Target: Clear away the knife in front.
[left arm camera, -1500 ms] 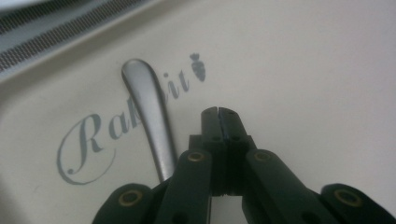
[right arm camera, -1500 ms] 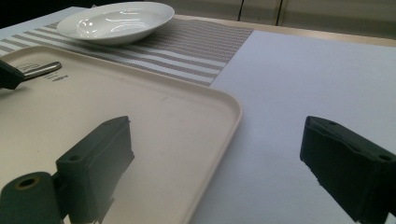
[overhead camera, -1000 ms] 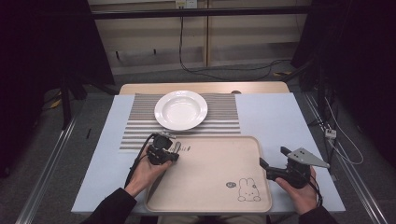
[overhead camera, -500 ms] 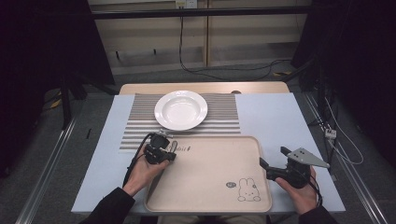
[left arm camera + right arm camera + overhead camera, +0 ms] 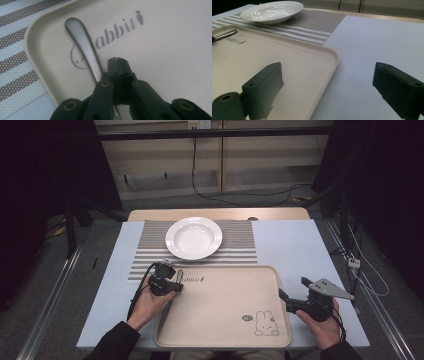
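Observation:
A metal spoon handle [image 5: 82,42] lies on the beige rabbit tray [image 5: 162,50] near its far left corner, across the printed word. My left gripper [image 5: 117,61] is low over that corner with its jaws shut against each other. The handle runs beside and under the left jaw, not between the pads. In the high view the left gripper [image 5: 172,282] sits at the tray's [image 5: 225,305] far left corner. My right gripper [image 5: 287,297] hovers open at the tray's right edge, and nothing is between its fingers [image 5: 327,75].
A white plate [image 5: 194,237] stands empty on a striped placemat [image 5: 240,247] beyond the tray. Pale blue table surface [image 5: 300,245] lies bare to the right. The right gripper view shows the plate [image 5: 272,11] and the spoon handle [image 5: 225,35] far off.
My left gripper has shifted slightly to the left at the tray corner. The right gripper has stayed where it was.

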Tool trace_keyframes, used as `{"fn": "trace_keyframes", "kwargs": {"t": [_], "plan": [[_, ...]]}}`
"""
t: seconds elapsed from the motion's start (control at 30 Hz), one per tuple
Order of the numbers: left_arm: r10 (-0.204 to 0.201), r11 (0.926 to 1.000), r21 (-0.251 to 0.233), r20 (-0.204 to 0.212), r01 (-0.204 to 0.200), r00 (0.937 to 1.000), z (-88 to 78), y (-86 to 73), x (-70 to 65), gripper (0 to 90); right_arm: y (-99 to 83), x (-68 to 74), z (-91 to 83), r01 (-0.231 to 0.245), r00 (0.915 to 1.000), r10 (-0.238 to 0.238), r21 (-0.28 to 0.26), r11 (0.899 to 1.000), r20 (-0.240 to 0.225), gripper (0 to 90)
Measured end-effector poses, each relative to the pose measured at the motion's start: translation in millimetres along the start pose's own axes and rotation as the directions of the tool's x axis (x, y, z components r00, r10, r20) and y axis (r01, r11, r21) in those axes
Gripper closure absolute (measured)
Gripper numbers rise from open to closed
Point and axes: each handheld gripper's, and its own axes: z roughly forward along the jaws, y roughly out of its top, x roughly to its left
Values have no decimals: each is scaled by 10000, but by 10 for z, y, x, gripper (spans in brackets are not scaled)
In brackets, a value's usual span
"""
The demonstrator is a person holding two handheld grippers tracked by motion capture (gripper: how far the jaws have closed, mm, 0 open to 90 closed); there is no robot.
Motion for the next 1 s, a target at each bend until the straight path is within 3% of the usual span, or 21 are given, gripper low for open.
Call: {"fn": "trace_keyframes", "kwargs": {"t": [0.2,0.7,0.77,0.83,0.9,1.0], "plan": [[-345,9994,-69,-161,344,9993,-31,-34,64,900,-4,-20,14,-83,10000,83,45,10000,-6,87],[-481,9985,-280,-168,476,9987,-68,-105,107,900,11,16,18,102,9999,-101,48,9999,-46,75],[-387,9977,-549,27,387,9992,-87,-118,102,900,14,20,7,83,9999,-83,-28,10000,-63,71],[-238,9950,-952,502,285,9985,-128,-117,77,900,16,26,3,64,10000,-64,-47,10000,-38,65],[-172,9913,-1298,527,240,9985,-164,-113,61,893,17,30,-1,86,10000,-87,-53,9999,-44,55],[-157,9856,-1673,561,249,9983,-201,-116,56,742,16,29,-12,73,10000,-74,-77,9999,-28,49]]}}
